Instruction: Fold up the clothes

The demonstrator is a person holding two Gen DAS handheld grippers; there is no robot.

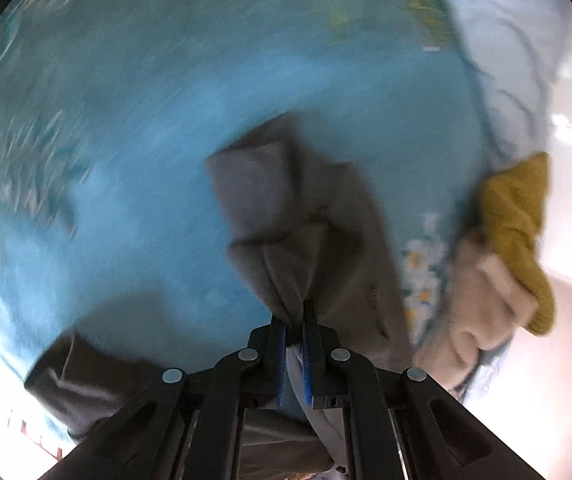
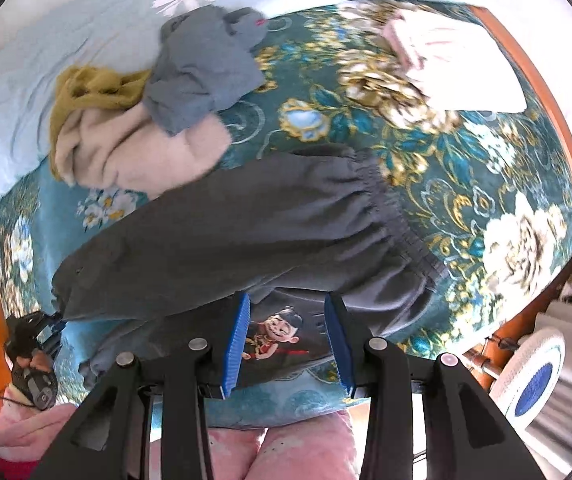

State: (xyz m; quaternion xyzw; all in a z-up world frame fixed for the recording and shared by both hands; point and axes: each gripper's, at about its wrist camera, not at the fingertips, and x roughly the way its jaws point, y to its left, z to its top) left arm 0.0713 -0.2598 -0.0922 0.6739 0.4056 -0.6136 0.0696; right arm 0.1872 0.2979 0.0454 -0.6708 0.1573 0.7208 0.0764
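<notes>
Between the left gripper's (image 1: 294,322) blue pads we see a pinched fold of the dark grey trousers (image 2: 246,220); jaws narrow, clamped on cloth. Our right gripper (image 2: 287,308) hangs with jaws wide over the trousers, holding nothing. Trousers lie spread across the teal floral bedspread (image 2: 465,184), waistband to the right. Farther off: beige garment (image 2: 126,152), mustard knit (image 2: 90,92), grey top (image 2: 206,76), heaped together.

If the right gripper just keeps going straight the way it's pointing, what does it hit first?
Most likely the dark grey trousers, lying straight ahead of the open right gripper on the floral blanket; depth is hard to judge.
</notes>
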